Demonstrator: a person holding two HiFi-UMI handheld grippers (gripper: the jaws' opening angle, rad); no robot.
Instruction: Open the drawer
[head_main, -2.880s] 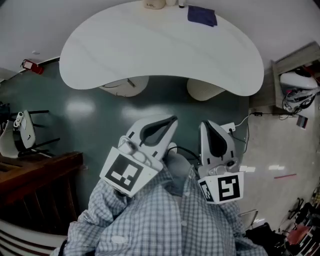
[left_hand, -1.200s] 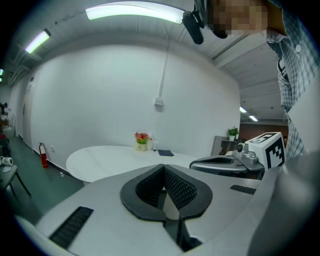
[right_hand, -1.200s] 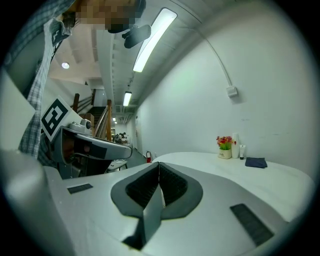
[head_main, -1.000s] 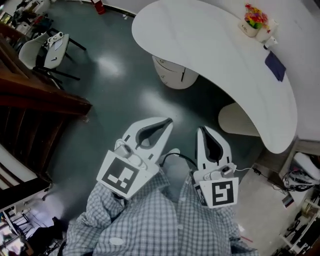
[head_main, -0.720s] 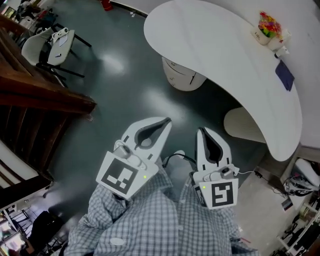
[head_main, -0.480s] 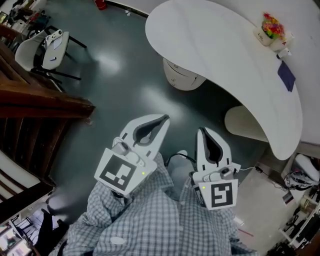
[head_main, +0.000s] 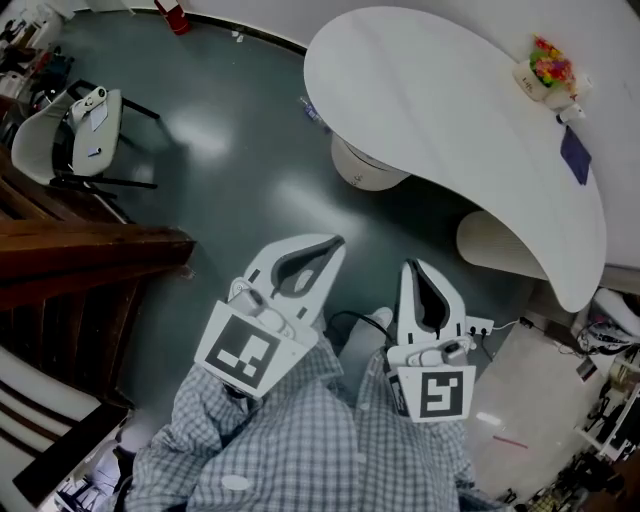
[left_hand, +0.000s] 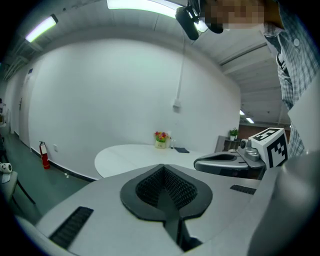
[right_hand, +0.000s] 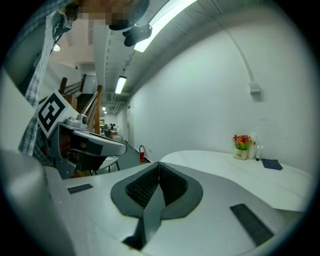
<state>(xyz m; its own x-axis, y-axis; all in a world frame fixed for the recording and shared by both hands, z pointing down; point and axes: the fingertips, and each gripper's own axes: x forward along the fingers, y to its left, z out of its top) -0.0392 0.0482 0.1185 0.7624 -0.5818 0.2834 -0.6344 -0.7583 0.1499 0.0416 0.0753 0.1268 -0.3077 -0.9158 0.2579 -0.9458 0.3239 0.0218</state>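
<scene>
No drawer can be made out in any view. In the head view my left gripper (head_main: 334, 241) and right gripper (head_main: 412, 266) are held close to the checked shirt, above the dark green floor, both shut and empty. In the left gripper view the left gripper (left_hand: 162, 167) has its jaws pressed together, and the right gripper (left_hand: 227, 162) shows beside it. In the right gripper view the right gripper (right_hand: 159, 165) is likewise shut, with the left gripper (right_hand: 95, 142) at its left. Both point toward a curved white table (head_main: 450, 110).
The table rests on two round white pedestals (head_main: 365, 172) (head_main: 500, 245) and carries a flower pot (head_main: 545, 65) and a dark cloth (head_main: 573, 155). A white chair (head_main: 85, 125) and a dark wooden stair rail (head_main: 90, 250) stand at the left. A cable and clutter lie at the lower right.
The head view has swung, so the table now sits at the upper right and the stair rail and chair show at the left. Both grippers stay shut before the chest.
</scene>
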